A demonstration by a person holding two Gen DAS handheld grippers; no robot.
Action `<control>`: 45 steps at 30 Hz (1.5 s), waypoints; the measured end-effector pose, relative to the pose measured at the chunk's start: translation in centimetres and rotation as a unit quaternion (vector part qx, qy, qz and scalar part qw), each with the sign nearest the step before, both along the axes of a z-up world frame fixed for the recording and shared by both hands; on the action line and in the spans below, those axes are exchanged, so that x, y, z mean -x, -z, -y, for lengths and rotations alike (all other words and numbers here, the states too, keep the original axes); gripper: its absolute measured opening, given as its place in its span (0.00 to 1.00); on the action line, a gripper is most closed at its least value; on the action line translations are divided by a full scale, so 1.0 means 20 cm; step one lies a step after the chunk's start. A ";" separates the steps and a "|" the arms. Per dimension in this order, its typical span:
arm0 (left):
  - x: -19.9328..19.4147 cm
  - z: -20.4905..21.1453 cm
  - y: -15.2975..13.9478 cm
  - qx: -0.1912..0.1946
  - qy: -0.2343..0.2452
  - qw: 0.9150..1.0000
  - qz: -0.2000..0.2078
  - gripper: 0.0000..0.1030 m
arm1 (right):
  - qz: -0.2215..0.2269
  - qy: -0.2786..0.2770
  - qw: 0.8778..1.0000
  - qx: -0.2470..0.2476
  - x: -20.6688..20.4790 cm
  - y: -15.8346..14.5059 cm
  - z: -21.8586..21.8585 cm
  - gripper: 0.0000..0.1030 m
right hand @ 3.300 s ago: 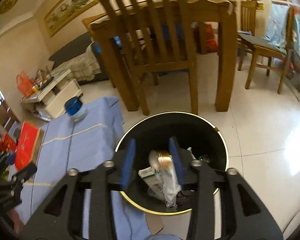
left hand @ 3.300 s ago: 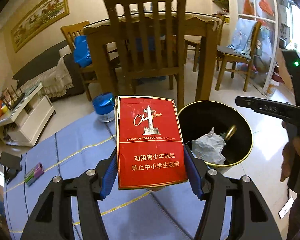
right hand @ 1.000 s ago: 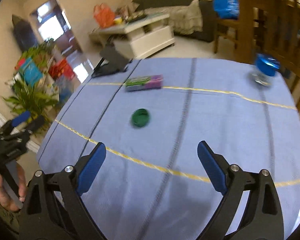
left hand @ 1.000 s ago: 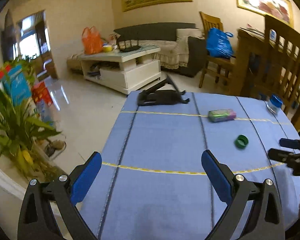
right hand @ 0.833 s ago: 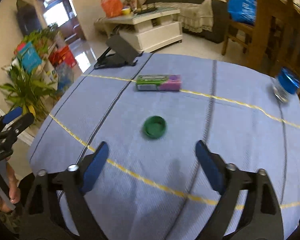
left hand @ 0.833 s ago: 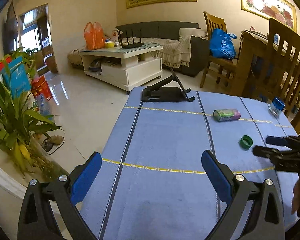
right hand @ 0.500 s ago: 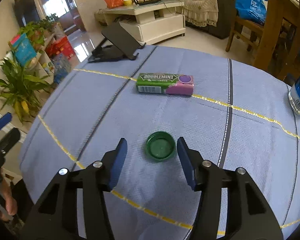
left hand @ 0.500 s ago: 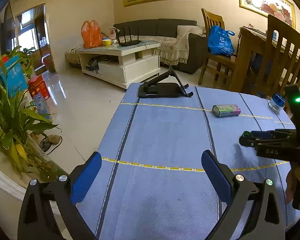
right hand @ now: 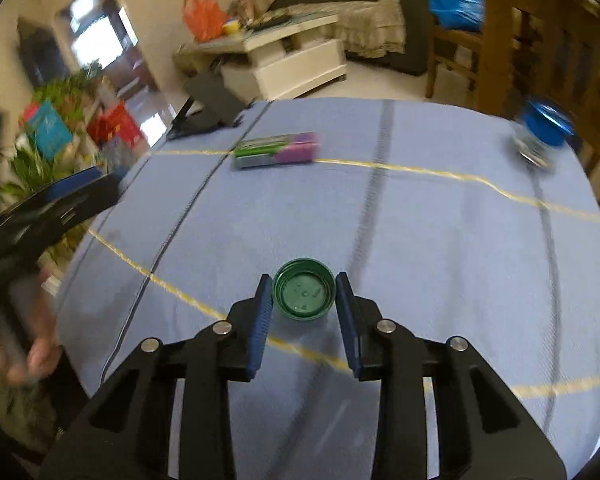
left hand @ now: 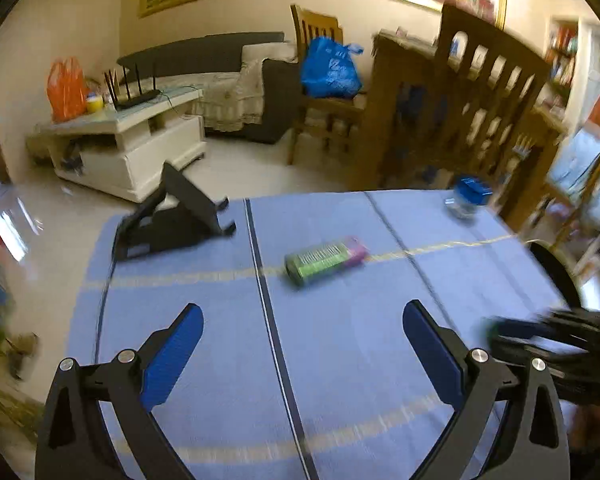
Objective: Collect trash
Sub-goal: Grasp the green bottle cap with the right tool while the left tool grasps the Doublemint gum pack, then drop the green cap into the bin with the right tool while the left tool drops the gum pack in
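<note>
A green bottle cap point(right hand: 304, 294) lies open side up on the blue cloth point(right hand: 420, 232), between the blue pads of my right gripper point(right hand: 304, 280). The jaws are closing and both pads touch the cap's sides. The cap looks sharp while the cloth around it is blurred. A green and purple gum pack point(left hand: 324, 258) lies further out on a yellow line; the gum pack point(right hand: 276, 150) also shows in the right wrist view. My left gripper point(left hand: 302, 312) hangs open over the cloth, short of the pack, nothing between its fingers. The right gripper point(left hand: 540, 340) shows blurred at the right edge.
A black folding stand point(left hand: 172, 220) sits at the cloth's far left corner. A blue-lidded jar point(left hand: 466, 198) stands at the far right. A black bin's rim point(left hand: 556, 276) shows beyond the right edge. Wooden chairs and a table point(left hand: 480, 100) stand behind, a white coffee table point(left hand: 132, 140) to the left.
The right jaws narrowed from wide apart to both sides of the green cap as the gripper came up to it. The left gripper swung right, bringing the gum pack ahead of it.
</note>
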State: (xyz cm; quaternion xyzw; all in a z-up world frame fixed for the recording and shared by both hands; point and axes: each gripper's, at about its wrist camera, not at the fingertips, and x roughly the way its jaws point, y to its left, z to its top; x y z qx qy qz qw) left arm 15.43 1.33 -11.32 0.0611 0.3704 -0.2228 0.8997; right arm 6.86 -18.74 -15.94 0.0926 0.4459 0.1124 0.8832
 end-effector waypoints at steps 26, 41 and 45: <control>-0.39 0.48 0.30 -0.060 -0.194 0.975 -0.088 0.75 | 0.045 0.032 0.994 -0.093 0.19 -0.04 0.34 0.31; 0.08 0.41 -0.04 0.008 -0.138 0.990 0.001 0.75 | 0.073 0.069 0.993 -0.057 0.38 -0.22 0.40 0.31; 0.16 0.52 -0.12 0.020 -0.105 0.994 0.011 0.75 | 0.085 0.095 0.991 -0.042 0.46 -0.30 0.51 0.31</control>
